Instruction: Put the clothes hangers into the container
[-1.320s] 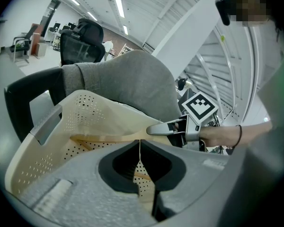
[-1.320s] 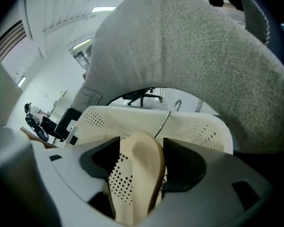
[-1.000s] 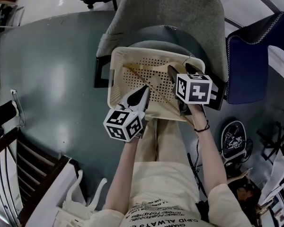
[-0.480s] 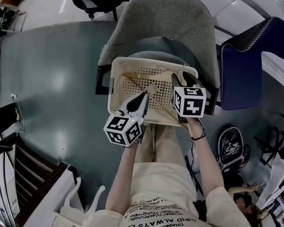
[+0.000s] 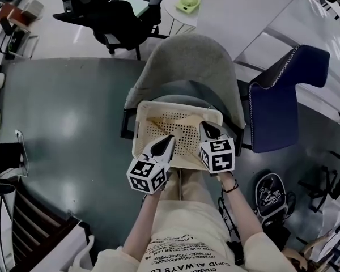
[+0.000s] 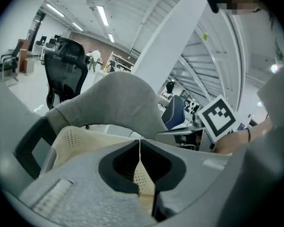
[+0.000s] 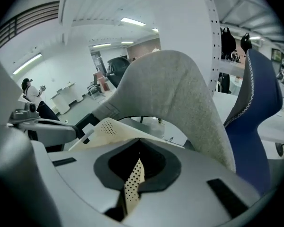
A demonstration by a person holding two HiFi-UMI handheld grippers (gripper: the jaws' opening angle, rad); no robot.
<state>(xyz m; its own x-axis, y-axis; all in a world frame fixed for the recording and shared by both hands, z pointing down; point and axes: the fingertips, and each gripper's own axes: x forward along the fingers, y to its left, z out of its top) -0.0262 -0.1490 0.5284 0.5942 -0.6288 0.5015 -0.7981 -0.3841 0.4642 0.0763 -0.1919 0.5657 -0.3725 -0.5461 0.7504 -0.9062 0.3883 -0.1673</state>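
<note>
Clothes hangers (image 5: 160, 121) in perforated basket (image 5: 137, 134): probably light, stiff, thin; best pinched along a straight arm. Left hand-held gripper (image 5: 169, 139) and right hand-held gripper (image 5: 204, 127) are closed, empty.

Wears a cream short-sleeved T-shirt (image 5: 187, 248) with dark lettering across the front, and beige trousers (image 5: 188, 196). Thin dark band (image 5: 229, 187) round the right wrist. Left gripper (image 5: 168, 139) and right gripper (image 5: 207, 127): pale grey textured shells, black lining round the jaws, tapering to points. Left cube (image 5: 149, 176) and right cube (image 5: 217, 155): white, printed with black square markers.
</note>
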